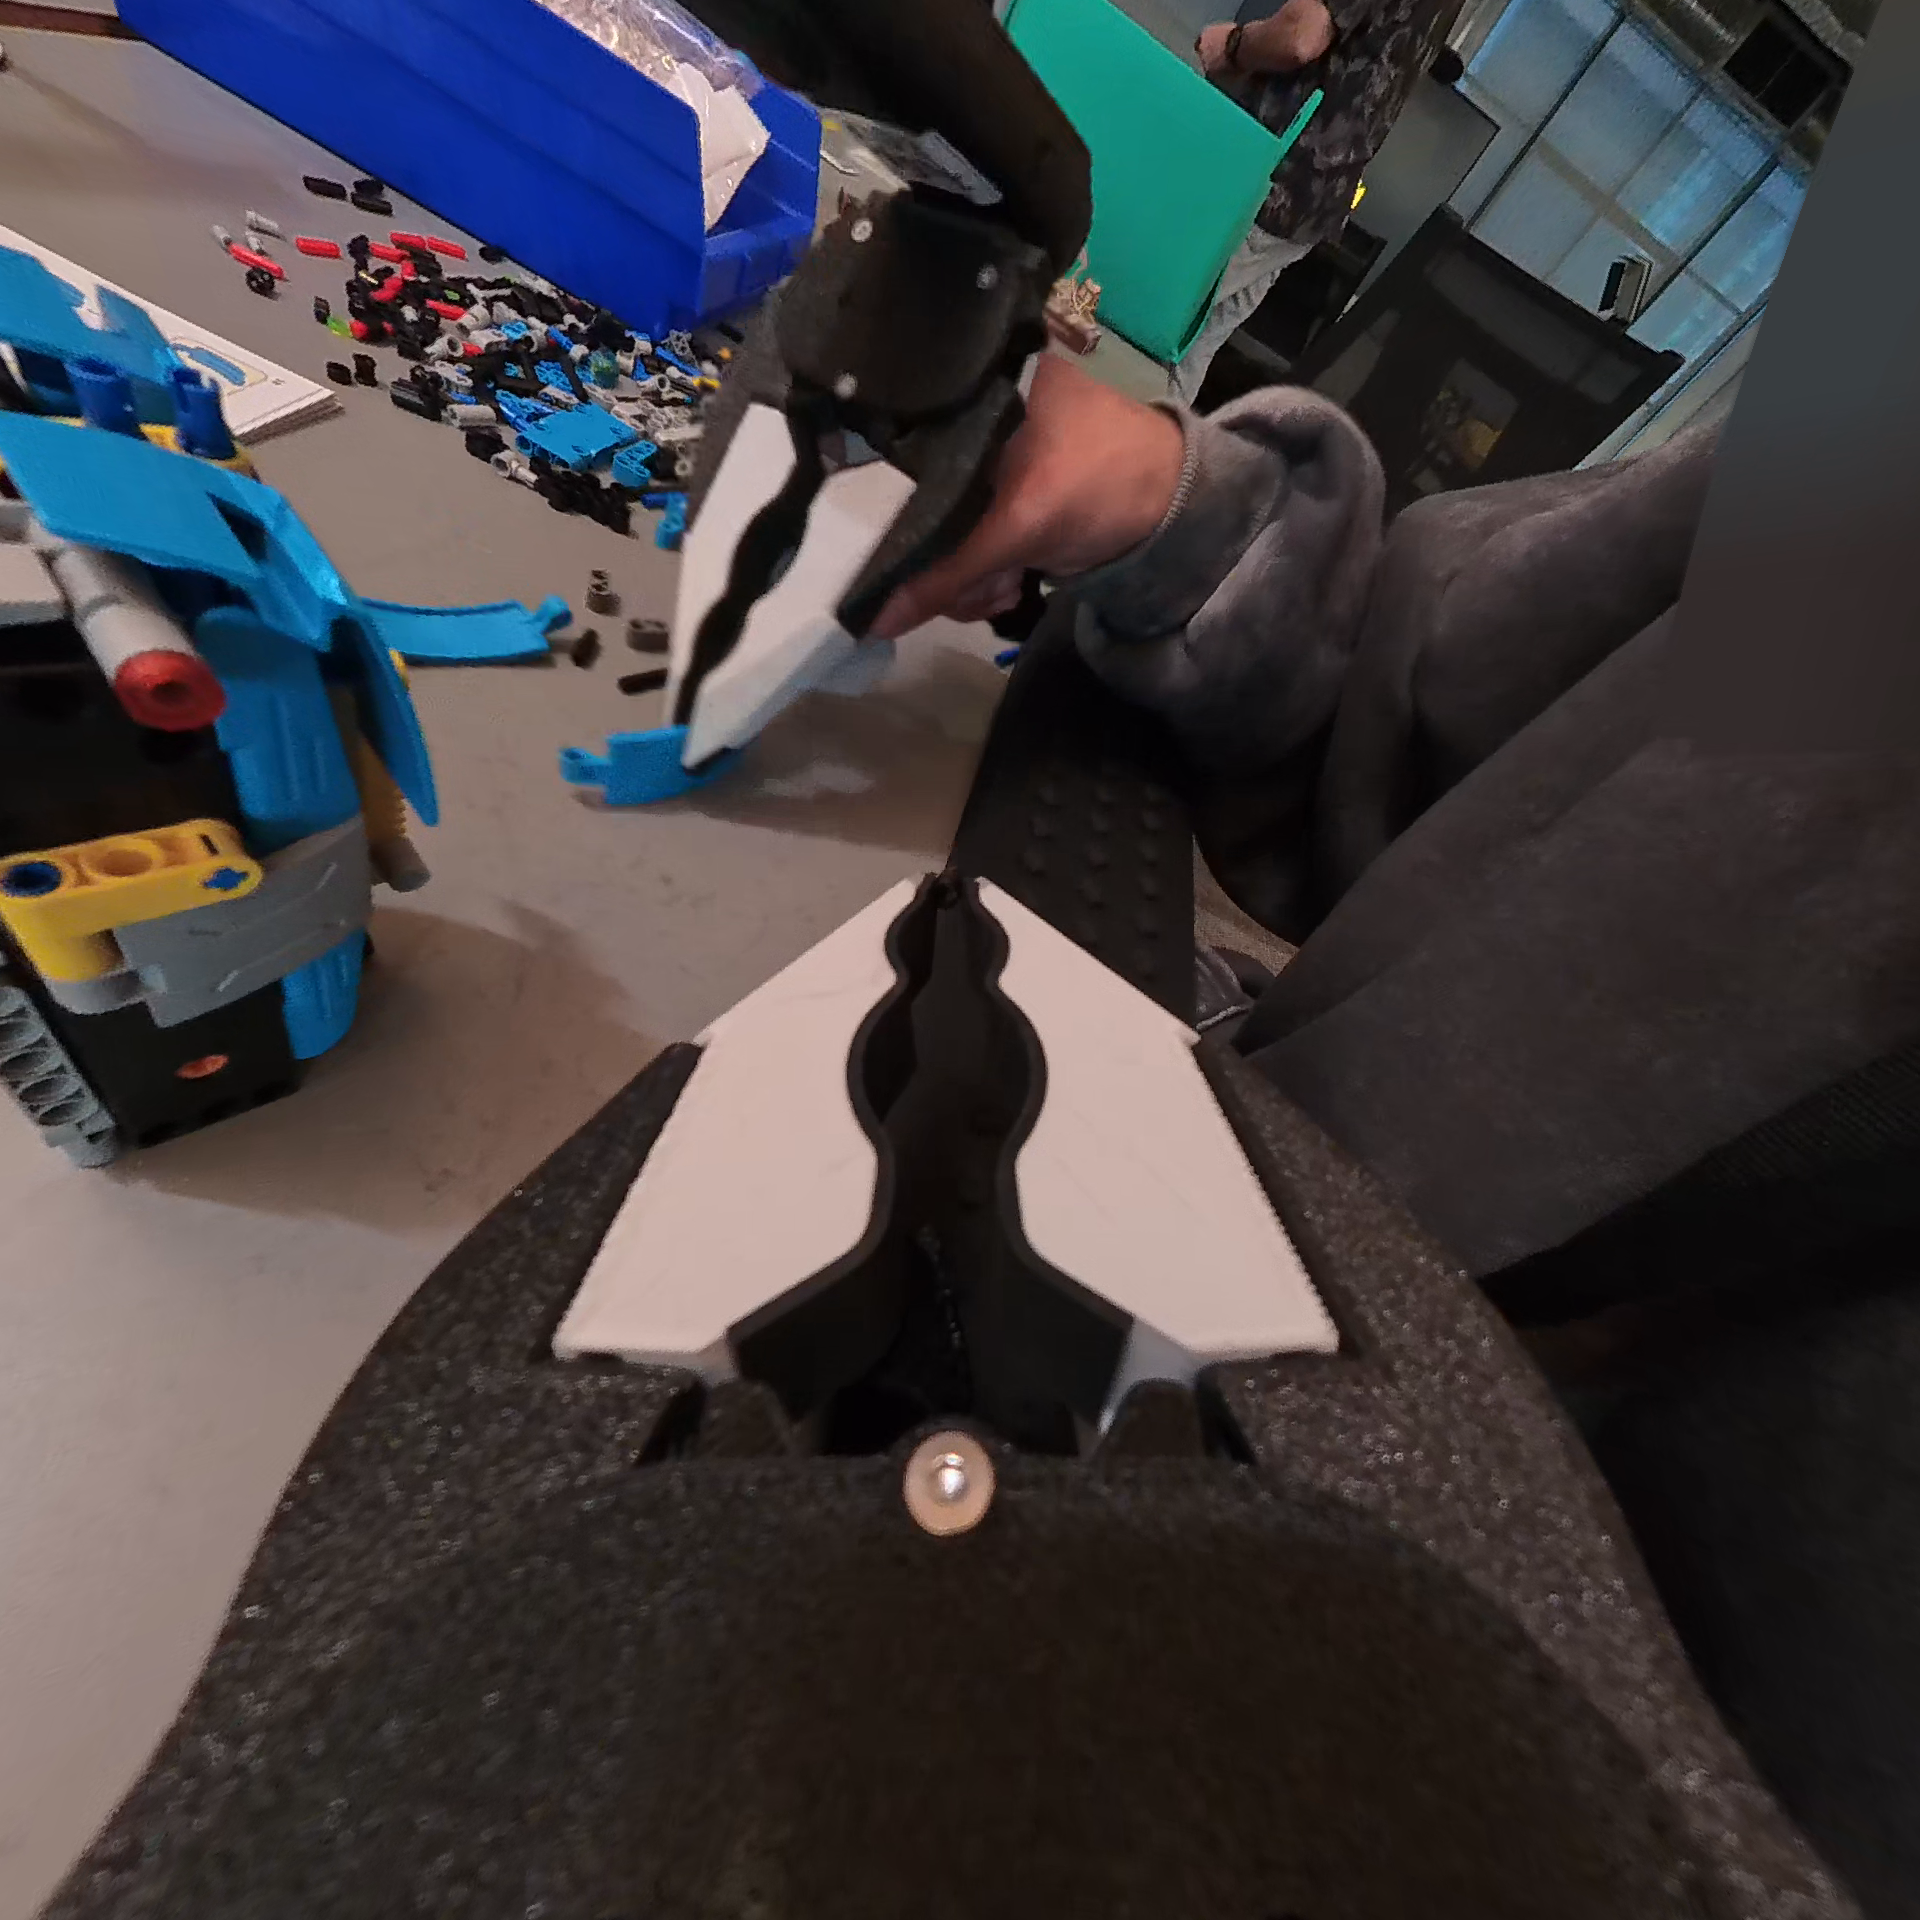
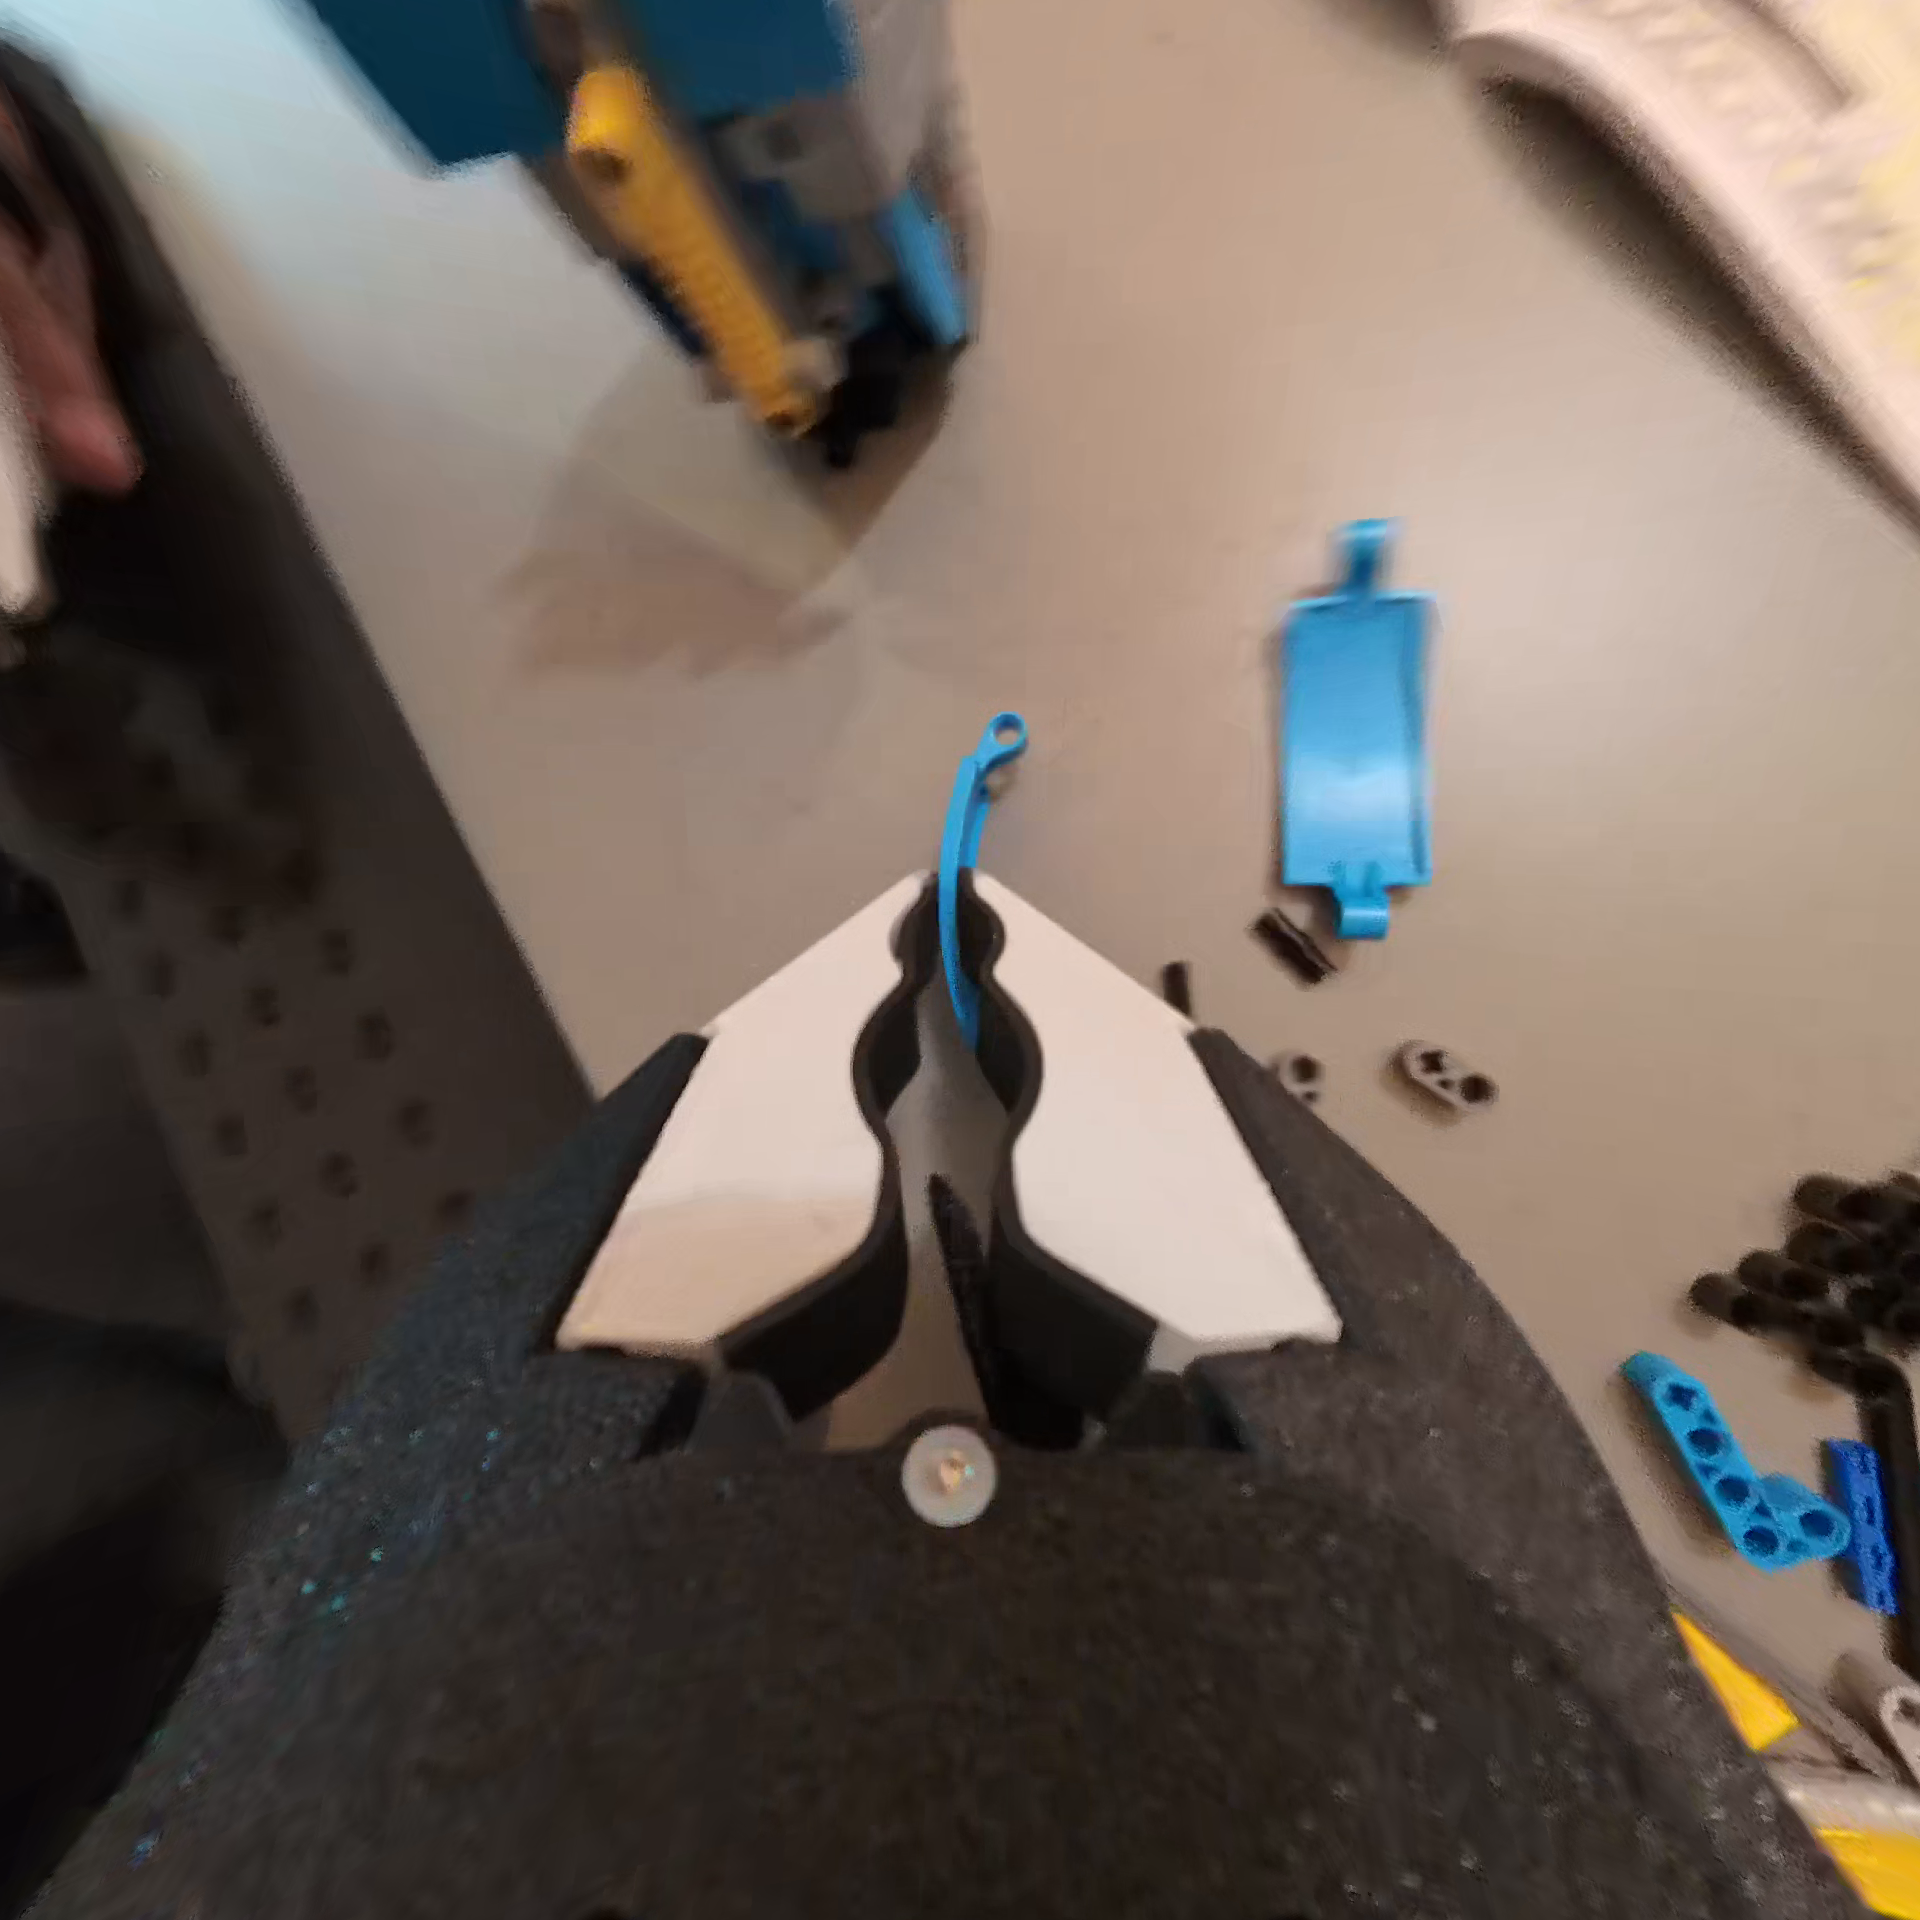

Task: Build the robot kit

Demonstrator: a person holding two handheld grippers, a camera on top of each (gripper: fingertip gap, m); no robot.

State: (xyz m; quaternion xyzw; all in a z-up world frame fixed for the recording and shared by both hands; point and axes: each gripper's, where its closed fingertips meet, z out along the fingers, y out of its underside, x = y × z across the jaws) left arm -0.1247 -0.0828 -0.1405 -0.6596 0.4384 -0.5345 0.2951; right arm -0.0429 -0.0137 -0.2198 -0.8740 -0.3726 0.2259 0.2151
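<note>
My right gripper (image 2: 951, 883) is shut on a thin curved blue panel (image 2: 971, 810), seen edge-on and sticking out past the tips. In the left wrist view the right gripper (image 1: 698, 750) holds that panel (image 1: 623, 774) low against the grey table (image 1: 582, 935). A hand (image 1: 1070, 499) in a grey sleeve grips its handle. My left gripper (image 1: 945, 883) is shut with nothing between its tips, near the table's edge. A blue, yellow and black brick-built vehicle (image 1: 208, 727) stands to its left and shows blurred in the right wrist view (image 2: 727, 208).
A second blue panel (image 2: 1351, 748) lies flat to the right, by small dark connectors (image 2: 1444, 1081) and a blue angled beam (image 2: 1735, 1475). Behind are a pile of loose parts (image 1: 520, 353), a blue bin (image 1: 499, 125), a booklet (image 1: 270, 390) and a green box (image 1: 1143, 156). Tip to tip, the grippers are about 15 cm apart. The blue angled beam (image 2: 1735, 1475) is closer to my right gripper, around 15 cm from its tips; the left tips are 25 cm off.
</note>
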